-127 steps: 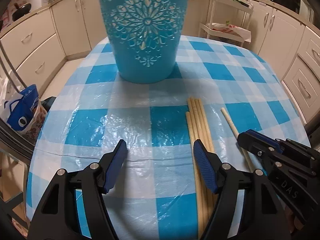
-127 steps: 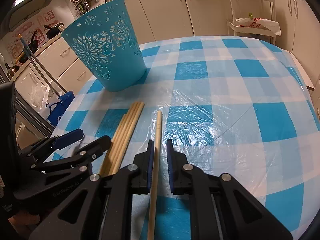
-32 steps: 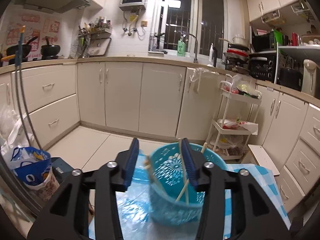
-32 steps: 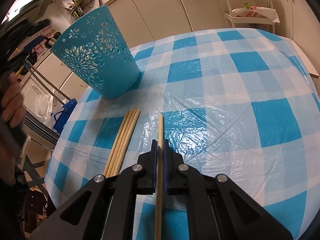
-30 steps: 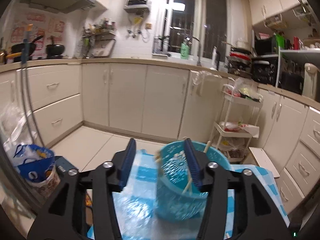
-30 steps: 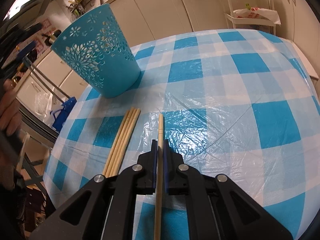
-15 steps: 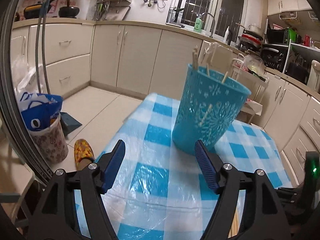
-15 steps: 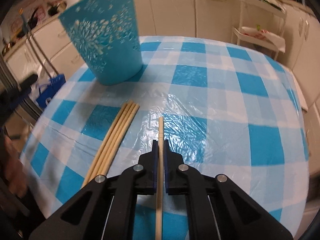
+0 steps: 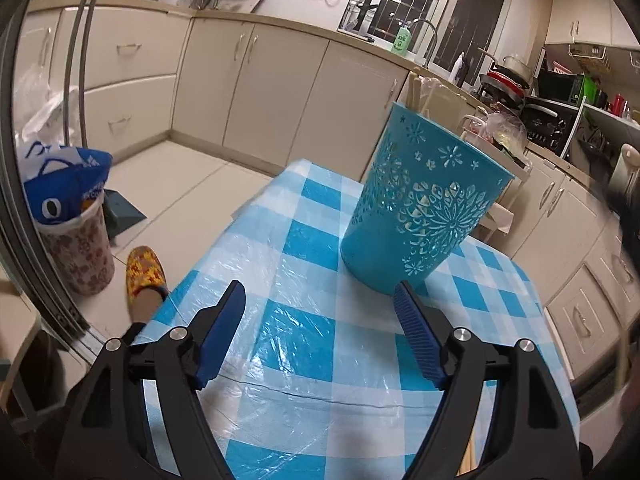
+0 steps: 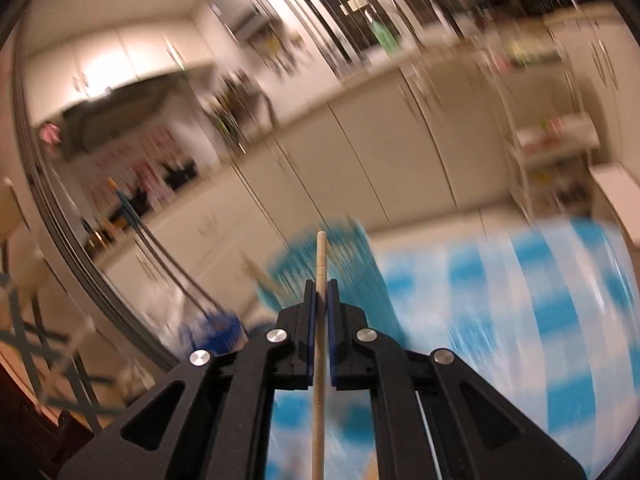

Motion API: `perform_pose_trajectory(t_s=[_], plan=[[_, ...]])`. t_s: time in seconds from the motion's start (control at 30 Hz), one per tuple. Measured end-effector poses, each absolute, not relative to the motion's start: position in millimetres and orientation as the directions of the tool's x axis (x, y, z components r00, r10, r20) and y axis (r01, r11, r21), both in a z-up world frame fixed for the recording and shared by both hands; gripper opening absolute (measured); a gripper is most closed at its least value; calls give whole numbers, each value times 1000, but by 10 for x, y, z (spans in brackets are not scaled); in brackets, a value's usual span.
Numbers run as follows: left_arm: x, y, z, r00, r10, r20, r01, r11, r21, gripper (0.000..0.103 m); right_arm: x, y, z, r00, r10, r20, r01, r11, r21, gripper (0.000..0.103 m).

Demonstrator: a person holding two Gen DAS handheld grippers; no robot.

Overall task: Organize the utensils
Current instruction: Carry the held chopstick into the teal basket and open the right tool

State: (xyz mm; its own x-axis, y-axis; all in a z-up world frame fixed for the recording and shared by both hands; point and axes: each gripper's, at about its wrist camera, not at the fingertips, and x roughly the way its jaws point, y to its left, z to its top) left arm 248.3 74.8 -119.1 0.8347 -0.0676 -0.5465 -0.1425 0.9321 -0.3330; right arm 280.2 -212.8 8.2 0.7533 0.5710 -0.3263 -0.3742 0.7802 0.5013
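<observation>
The right tongs (image 10: 319, 288) pinch one chopstick (image 10: 320, 264), pointing toward the blurred blue basket (image 9: 420, 208). The left tongs (image 9: 320, 300) are spread wide and empty, just before this basket on the surface (image 9: 304, 344).

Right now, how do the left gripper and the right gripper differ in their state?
The left gripper is open and holds nothing, while the right gripper is shut on a wooden chopstick. The left gripper's view is sharp, facing the blue basket on the table; the right gripper's view is smeared by motion blur. Both have black frames and blue pads.
</observation>
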Motion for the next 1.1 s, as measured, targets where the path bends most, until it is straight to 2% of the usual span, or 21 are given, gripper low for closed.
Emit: perform_pose_trajectory(t_s=[0.13, 0.3, 0.4, 0.5, 0.7, 0.93, 1.0, 1.03, 1.1], plan=[[2496, 744, -1221, 828, -98, -552, -123, 929, -349, 73, 3076, -1844, 581, 815, 551, -178, -421, 775, 472, 6], [2504, 764, -1247, 826, -126, -550, -112, 919, -379, 73, 3478, -1488, 809, 881, 463, -95, -395, 832, 388, 6], [2503, 791, -1261, 827, -140, -545, -110, 910, -401, 73, 3704, -1310, 698, 907, 406, -109, -348, 872, 344, 6], [2504, 807, -1276, 826, -149, -544, -108, 905, -412, 73, 3915, -1207, 493, 914, 370, -168, -304, 897, 322, 6], [2516, 812, -1293, 822, -159, -547, -104, 902, -419, 73, 3935, -1146, 266, 898, 365, -243, -295, 913, 281, 9], [2516, 836, -1308, 818, -148, -555, -122, 899, -420, 73, 3520, -1370, 289, 892, 389, -230, -316, 900, 300, 13], [2512, 841, -1310, 817, -140, -559, -132, 899, -418, 73, 3281, -1499, 282, 893, 391, -224, -316, 898, 307, 22], [2515, 843, -1311, 817, -137, -561, -135, 899, -417, 73, 3083, -1595, 230, 896, 381, -229, -307, 903, 300, 30], [2514, 845, -1312, 816, -128, -563, -143, 899, -413, 74, 2833, -1716, 115, 900, 358, -248, -286, 915, 284, 35]])
